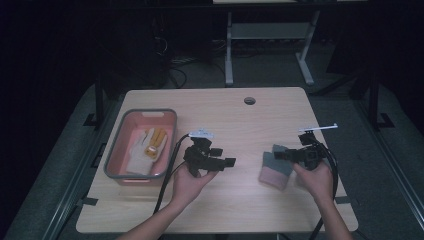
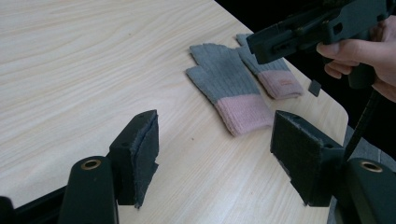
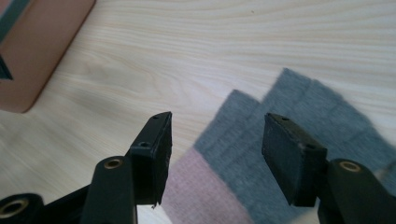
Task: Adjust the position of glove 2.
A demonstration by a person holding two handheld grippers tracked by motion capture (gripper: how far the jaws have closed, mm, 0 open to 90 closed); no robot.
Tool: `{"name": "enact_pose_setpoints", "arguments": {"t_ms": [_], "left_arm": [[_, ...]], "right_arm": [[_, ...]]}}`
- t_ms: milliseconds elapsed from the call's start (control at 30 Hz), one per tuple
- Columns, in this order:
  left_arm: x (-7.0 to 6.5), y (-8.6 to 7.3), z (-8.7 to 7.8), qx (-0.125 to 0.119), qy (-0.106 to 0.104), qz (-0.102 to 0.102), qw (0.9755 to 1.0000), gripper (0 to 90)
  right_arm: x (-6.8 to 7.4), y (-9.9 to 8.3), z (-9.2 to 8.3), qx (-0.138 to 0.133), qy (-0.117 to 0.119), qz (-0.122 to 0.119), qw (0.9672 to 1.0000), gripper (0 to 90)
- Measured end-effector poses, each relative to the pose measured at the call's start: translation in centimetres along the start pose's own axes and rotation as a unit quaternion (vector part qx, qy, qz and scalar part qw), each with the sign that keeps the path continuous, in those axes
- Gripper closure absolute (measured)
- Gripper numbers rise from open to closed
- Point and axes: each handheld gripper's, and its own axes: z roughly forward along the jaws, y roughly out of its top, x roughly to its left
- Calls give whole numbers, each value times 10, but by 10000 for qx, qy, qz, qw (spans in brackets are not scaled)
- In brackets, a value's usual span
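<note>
— How far along are you?

— As I read it, about halfway. The bin [image 1: 120,145] at the table's [image 1: 220,115] left already has a white glove [image 1: 142,150] with yellow on it lying inside. Two grey gloves with pink cuffs are not in yet; they lie flat, side by side near the right edge.

— Which one are you after?

— The near glove [image 2: 226,88]. My right gripper [image 3: 215,154] hovers just over it, jaws apart, nothing between them, the pink cuff under the tips. The far glove [image 2: 271,72] lies just beside it.

— And your left?

— My left gripper [image 2: 215,154] is off the table, jaws wide and bare, pointing across at both gloves.

— So what's left?

— Pinch each grey glove, carry it left, drop it in the bin. Neither is lifted yet.
</note>
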Motion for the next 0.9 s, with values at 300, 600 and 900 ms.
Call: {"name": "enact_pose_setpoints", "arguments": {"t_ms": [300, 600, 900], "left_arm": [[-4, -3, 9, 47, -64, 37, 10000, 316], [-9, -5, 18, 63, -106, 87, 9999, 309], [-14, -6, 27, 69, -184, 137, 9997, 305]], "right_arm": [[-15, -16, -9, -2, -220, -10, 9998, 422], [-27, -27, -18, -50, -355, 48, 9993, 417], [-35, -36, -26, -44, -551, 44, 9985, 417]]}}
